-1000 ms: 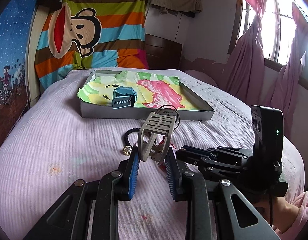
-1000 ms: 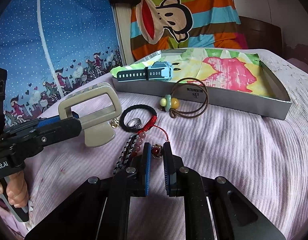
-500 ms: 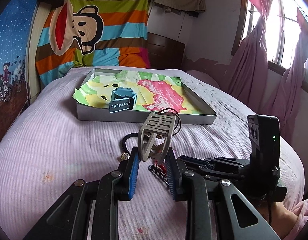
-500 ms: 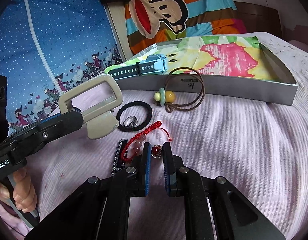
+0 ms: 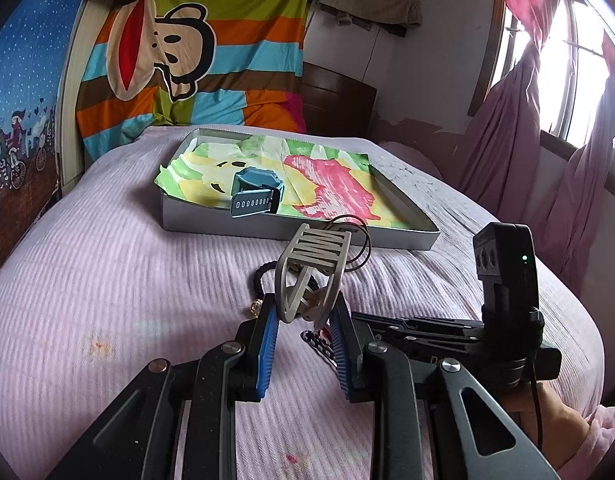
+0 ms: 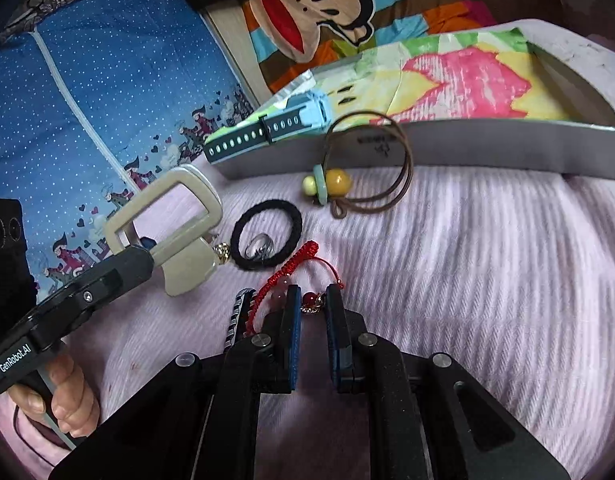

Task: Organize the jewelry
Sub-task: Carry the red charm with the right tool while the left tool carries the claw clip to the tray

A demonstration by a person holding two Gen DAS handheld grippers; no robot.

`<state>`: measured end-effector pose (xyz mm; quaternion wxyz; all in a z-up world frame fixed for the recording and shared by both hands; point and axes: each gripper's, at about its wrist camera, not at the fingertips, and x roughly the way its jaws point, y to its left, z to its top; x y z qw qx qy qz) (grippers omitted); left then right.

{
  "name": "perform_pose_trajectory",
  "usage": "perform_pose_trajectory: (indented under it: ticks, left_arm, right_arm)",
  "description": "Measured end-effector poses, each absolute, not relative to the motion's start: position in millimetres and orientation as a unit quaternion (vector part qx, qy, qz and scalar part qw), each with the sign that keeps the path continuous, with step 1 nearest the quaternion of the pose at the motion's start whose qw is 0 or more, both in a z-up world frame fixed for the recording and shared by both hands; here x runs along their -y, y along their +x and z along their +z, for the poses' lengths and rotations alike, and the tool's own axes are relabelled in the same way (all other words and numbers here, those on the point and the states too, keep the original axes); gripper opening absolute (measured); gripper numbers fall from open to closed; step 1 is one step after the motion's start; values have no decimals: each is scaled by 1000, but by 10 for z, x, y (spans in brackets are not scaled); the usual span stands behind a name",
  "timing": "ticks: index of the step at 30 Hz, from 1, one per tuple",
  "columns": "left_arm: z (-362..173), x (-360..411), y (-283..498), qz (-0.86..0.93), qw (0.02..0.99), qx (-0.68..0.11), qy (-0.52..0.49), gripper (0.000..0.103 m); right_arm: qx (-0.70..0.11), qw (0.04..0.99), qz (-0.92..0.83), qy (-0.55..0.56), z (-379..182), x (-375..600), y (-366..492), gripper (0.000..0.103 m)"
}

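Observation:
My left gripper (image 5: 303,318) is shut on a beige hair claw clip (image 5: 315,256), held just above the pink bedspread. In the right wrist view the same clip (image 6: 175,216) hangs at the left. My right gripper (image 6: 313,300) is shut on the dark red bead of a red cord bracelet (image 6: 303,260), whose cord arches up to the left. A grey tray (image 6: 467,146) lined with bright paper lies beyond, and a blue watch (image 6: 267,128) hangs over its near corner. The tray (image 5: 211,220) and watch (image 5: 255,192) also show ahead of the left gripper.
On the bed before the tray lie a brown elastic with yellow and green beads (image 6: 331,184), a black hair tie (image 6: 267,236) ringing a silver ring (image 6: 261,246), a small gold piece (image 6: 223,252) and a striped band (image 6: 239,312). A hand (image 6: 63,400) holds the left gripper.
The right view has tilted and closed in on the tray. The red cord has bunched into an arch by the gripper. The left gripper still holds the clip in much the same place.

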<state>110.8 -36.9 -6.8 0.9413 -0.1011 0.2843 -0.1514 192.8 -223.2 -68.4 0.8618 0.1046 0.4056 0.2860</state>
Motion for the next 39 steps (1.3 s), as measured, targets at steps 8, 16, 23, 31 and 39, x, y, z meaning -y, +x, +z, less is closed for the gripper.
perform_pose_trajectory:
  ticks: [8,16,23,31,39]
  left_arm:
    - [-87,341,1110,-151,939,-287,-111,24]
    - [6,350,1169,-150,942,-280,-105,24]
    - [29,380,1215,-152,942,-279,-107,24]
    - [-28,396,1241,-154,940,-284,-113,24]
    - [-17,404,1245,-155,941,-280,-115,24]
  right_arm:
    - [-415,869,270,11,-622,1947,1858,11]
    - [-400,865,290,92,-582,2197,1982,11]
    - [-422,823,323,201,-841,2373,2116,11]
    - [-410,830,322,199,-746,2413,2052,11]
    - [-398,837,325,188,-595,2502,2009,11]
